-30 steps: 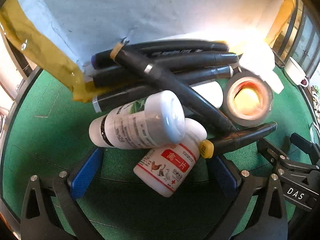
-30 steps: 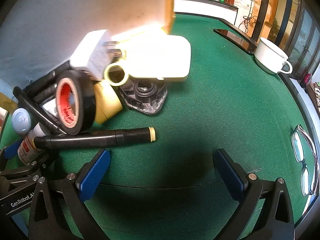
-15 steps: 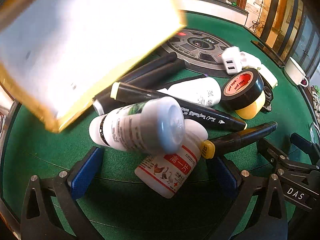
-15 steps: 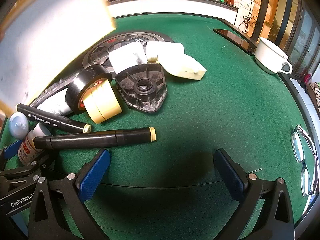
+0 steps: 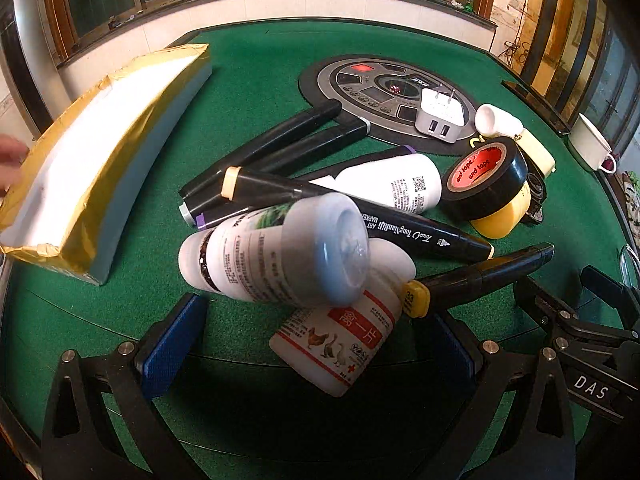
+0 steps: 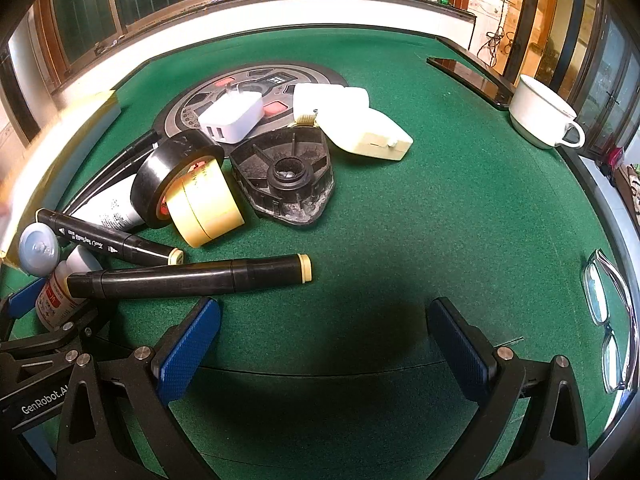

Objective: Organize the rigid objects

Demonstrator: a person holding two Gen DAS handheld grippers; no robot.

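Observation:
A pile lies on the green table (image 6: 440,220): white bottles (image 5: 276,252), a red-label bottle (image 5: 344,336), black markers (image 5: 360,216), black tape (image 5: 484,180) on yellow tape (image 6: 208,204), a white charger (image 6: 234,116), a black plastic part (image 6: 288,176) and cream boxes (image 6: 368,132). My left gripper (image 5: 312,344) is open, its fingers either side of the red-label bottle. My right gripper (image 6: 320,344) is open and empty, just behind a black marker (image 6: 188,278).
A white box with gold tape (image 5: 100,160) rests at the left, a hand at its edge. A round control panel (image 5: 384,92) is set in the table. A white cup (image 6: 540,112), a dark phone (image 6: 472,76) and glasses (image 6: 608,320) lie at the right.
The white and gold box, which hung over the pile, has swung away left and come down on the table, uncovering the items. Both grippers have stayed still.

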